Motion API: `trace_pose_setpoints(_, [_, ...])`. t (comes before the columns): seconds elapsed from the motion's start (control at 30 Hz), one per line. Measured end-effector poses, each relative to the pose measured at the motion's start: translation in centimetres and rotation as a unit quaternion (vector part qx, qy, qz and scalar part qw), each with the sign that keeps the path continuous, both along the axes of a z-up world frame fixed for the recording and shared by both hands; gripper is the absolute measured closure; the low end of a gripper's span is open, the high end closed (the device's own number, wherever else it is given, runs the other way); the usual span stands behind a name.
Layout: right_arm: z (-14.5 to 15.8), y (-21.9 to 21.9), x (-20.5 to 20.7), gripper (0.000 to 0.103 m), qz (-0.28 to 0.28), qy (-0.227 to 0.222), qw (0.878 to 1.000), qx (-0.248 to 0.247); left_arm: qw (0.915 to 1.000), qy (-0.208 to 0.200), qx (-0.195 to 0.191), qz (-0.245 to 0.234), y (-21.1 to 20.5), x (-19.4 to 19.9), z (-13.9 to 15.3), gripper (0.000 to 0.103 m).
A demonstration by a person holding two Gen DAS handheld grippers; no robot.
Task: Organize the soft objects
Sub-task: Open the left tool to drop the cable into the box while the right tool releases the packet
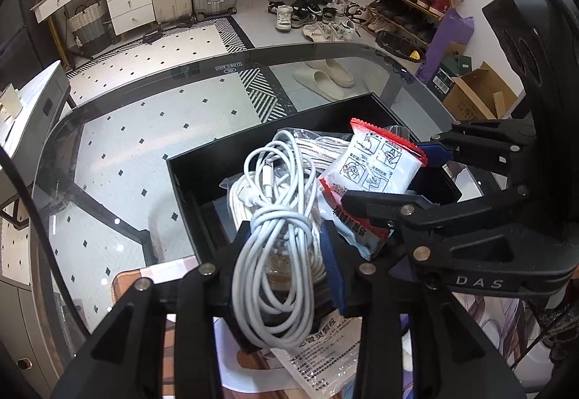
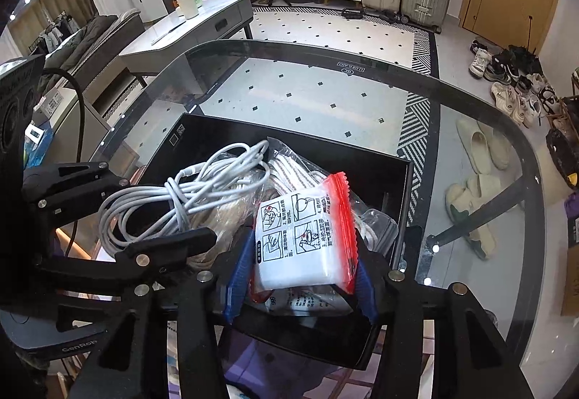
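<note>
I'm squeezing my left gripper [image 1: 286, 247] around the coiled white cable [image 1: 275, 229], holding it over the black box [image 1: 202, 189] on the glass table [image 1: 144, 131]. It's looking light and floppy, loops sagging, so I'm judging the bundled middle is the safest place to pinch. My right gripper [image 2: 300, 265] is clamping the red-edged sachet [image 2: 304, 236] by its sides; it's seeming soft, crinkly, probably slippery. Inside the box I'm seeing more white cord in clear wrapping [image 2: 289, 167] and another printed packet [image 1: 356, 229] lying under what I'm holding.
</note>
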State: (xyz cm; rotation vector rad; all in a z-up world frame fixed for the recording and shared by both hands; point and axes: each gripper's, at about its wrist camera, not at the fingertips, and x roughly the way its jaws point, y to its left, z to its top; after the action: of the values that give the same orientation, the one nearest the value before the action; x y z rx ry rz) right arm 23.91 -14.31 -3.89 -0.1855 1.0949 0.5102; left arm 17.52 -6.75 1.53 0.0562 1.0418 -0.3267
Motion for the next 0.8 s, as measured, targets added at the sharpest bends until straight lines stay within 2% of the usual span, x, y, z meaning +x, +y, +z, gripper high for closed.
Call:
trace_pose_setpoints(0.13, [0.7,-0.6,-0.1,0.05,-0.002,-0.002,1.0,0.006,0.9999,-0.003,-0.011,-0.001,0.3,-0.3,0.6,0.053])
trace_pose_setpoints(0.17, [0.9,-0.7,-0.2,0.049,-0.002,-0.005,1.0,0.005,1.0,-0.006,-0.006,0.002,0.4,-0.4,0.9,0.047])
trace_pose_setpoints(0.23, [1.4,-1.2,-0.3,0.038,-0.008,-0.012,1.0,0.005,0.9999,-0.011,-0.011,0.002,0.7,-0.7,1.3,0.043])
trace_pose_setpoints(0.33, [2.0,-2.1,-0.6,0.032,-0.008,-0.006,1.0,0.025,0.9995,-0.015,-0.027,0.002,1.1,-1.1,2.0,0.031])
trace_pose_setpoints(0.4, [2.4,-2.2,-0.9,0.028,-0.008,-0.008,1.0,0.026,0.9995,-0.022,-0.021,0.008,1.3,-1.5,2.5,0.021])
trace_pose_setpoints(0.43, [2.7,-2.3,-1.1,0.019,-0.014,-0.014,1.0,0.02,0.9995,-0.024,-0.018,0.009,1.4,-1.6,2.7,0.019])
trace_pose_setpoints(0.5, [3.2,-2.8,-1.3,0.009,-0.024,-0.033,0.999,0.007,0.9995,-0.025,-0.018,0.011,1.7,-2.1,2.8,0.019])
trace_pose_setpoints(0.63, [3.9,-3.5,-1.9,0.003,-0.028,-0.029,0.999,0.021,0.9996,-0.025,-0.011,0.009,1.5,-2.9,3.0,0.017])
trace_pose_setpoints(0.7, [4.2,-3.8,-2.3,0.002,-0.029,-0.031,0.999,0.019,0.9995,-0.027,-0.011,0.009,1.5,-3.4,3.1,0.007])
trace_pose_setpoints(0.8, [4.6,-4.2,-2.9,0.001,-0.025,-0.032,0.999,0.015,0.9996,-0.024,-0.016,0.001,1.4,-4.0,3.1,0.003])
